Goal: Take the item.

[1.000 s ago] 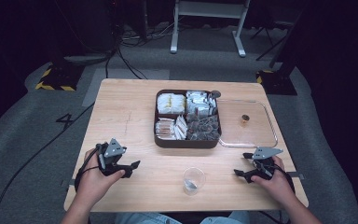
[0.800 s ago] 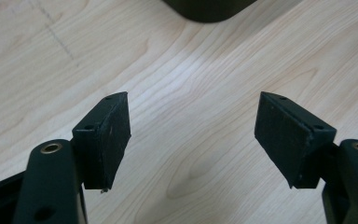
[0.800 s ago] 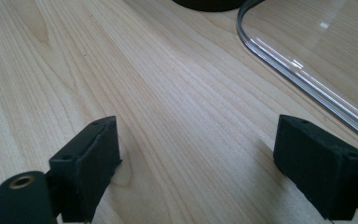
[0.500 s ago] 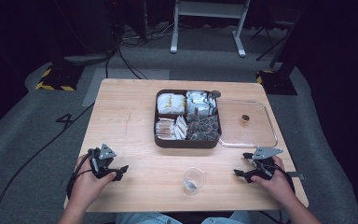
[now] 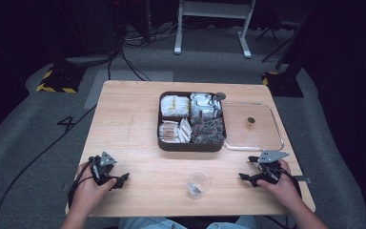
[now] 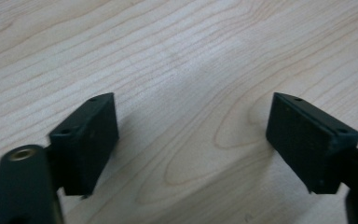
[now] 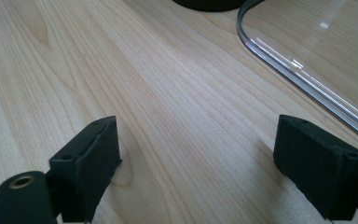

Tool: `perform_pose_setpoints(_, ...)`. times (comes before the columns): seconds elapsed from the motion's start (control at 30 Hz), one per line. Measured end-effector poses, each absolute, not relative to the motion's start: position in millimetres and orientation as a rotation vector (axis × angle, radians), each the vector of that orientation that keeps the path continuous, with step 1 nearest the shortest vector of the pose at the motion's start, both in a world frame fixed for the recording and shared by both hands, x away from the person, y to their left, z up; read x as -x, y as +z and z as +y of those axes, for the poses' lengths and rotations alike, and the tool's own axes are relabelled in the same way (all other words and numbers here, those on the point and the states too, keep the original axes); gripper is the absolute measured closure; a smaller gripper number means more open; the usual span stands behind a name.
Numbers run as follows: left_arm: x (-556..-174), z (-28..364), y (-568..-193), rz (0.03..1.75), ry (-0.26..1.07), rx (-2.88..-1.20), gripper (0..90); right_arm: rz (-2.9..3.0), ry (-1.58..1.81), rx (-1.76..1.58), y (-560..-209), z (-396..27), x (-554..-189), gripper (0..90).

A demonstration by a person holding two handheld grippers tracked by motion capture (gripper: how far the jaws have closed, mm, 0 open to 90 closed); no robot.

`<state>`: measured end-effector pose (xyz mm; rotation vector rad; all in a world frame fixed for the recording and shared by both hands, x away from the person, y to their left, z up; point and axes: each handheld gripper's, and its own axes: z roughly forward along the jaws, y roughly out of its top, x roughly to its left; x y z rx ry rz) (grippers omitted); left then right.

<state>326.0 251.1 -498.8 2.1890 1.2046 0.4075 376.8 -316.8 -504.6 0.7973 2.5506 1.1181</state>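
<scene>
A figure "4" on the grey floor (image 5: 28,143), left of the table (image 5: 138,143).

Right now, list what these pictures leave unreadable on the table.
- Brown tray, high view: the packets in its four compartments are too small to identify.
- Clear cup, high view: a small dark thing inside, too small to name.
- Small brown object on the clear lid, high view: too small to identify.
- Clear lid, right gripper view: cut off by the top and right edges.
</scene>
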Motion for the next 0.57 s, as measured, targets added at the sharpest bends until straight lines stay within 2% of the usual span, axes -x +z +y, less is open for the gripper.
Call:
perform_pose_setpoints(0.1, -326.8, 251.4, -504.9, 1.188, 0.433, -2.146, 5.1, 2.551, 1.118, -0.797, -504.6, -316.8, -376.8, 14.7)
perform_pose_setpoints(0.33, -329.7, 248.0, -506.0, 1.209, 0.436, -2.149, 0.2, 2.55, 1.118, -0.798, -504.6, -316.8, -376.8, 14.7)
perform_pose_setpoints(0.57, -329.7, 247.9, -506.0, 1.21, 0.436, -2.148, 0.1, 2.549, 1.117, -0.799, -504.6, -316.7, -376.6, 14.7)
